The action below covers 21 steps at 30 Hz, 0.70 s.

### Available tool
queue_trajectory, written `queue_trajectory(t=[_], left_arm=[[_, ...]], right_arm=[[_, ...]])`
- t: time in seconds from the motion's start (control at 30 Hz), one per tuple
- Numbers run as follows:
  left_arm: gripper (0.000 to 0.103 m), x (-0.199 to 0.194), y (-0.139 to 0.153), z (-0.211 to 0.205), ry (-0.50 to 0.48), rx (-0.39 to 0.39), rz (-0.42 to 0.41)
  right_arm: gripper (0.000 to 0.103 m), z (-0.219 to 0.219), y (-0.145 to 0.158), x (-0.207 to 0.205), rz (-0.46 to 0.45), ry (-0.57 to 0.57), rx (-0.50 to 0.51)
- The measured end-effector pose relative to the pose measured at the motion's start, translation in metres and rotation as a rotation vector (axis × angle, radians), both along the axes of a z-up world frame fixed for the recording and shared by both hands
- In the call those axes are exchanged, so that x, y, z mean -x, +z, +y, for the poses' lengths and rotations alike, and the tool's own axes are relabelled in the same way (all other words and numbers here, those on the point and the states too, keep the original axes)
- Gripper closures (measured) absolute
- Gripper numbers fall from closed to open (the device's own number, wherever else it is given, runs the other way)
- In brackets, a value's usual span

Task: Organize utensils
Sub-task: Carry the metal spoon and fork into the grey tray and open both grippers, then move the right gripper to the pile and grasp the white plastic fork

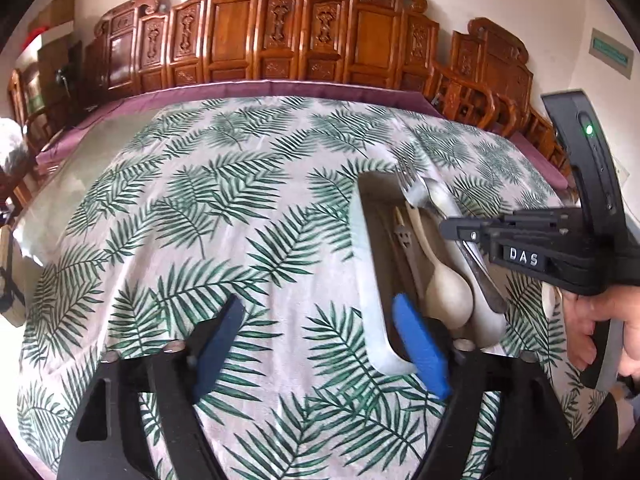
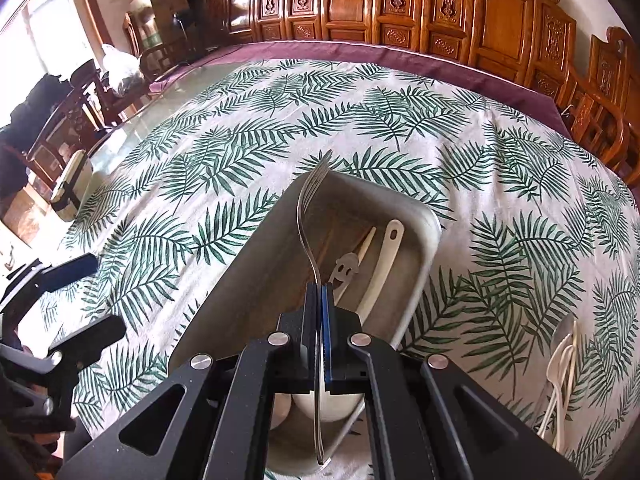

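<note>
Above the grey tray (image 2: 256,264) on the leaf-print tablecloth (image 2: 200,168), the right gripper (image 2: 321,312) was clamped tight on a steel fork (image 2: 306,216), tines pointing away. Inside the tray lay a cream spoon (image 2: 384,256) and a smiley-faced utensil (image 2: 345,267). Beside it, the left gripper (image 1: 320,344) stood wide apart, empty.

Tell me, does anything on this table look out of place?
A few utensils lie loose on the tablecloth beside the tray, not in it. The right gripper holds a metal fork above the tray.
</note>
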<state>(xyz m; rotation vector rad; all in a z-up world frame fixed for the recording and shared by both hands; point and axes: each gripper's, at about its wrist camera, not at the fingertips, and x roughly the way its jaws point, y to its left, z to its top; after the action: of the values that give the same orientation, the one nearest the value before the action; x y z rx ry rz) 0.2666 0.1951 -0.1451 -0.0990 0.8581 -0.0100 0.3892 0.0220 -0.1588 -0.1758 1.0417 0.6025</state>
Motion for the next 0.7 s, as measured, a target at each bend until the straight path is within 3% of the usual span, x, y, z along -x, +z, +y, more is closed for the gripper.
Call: queue_trajectory(t=[0.1, 0.47, 0.7], left_arm=[[0.016, 0.001, 0.002, 0.007, 0.024, 0.005, -0.012], [0.016, 0.002, -0.005, 0.010, 0.037, -0.028, -0.003], [0.016, 0.004, -0.008, -0.005, -0.012, -0.030, 0.009]], right_arm=[[0.100, 0.003, -0.005, -0.002, 0.002, -0.004, 0.010], [0.097, 0.006, -0.019, -0.006, 0.055, -0.023, 0.003], [0.093, -0.007, 0.000, 0.006, -0.001, 0.009, -0.023]])
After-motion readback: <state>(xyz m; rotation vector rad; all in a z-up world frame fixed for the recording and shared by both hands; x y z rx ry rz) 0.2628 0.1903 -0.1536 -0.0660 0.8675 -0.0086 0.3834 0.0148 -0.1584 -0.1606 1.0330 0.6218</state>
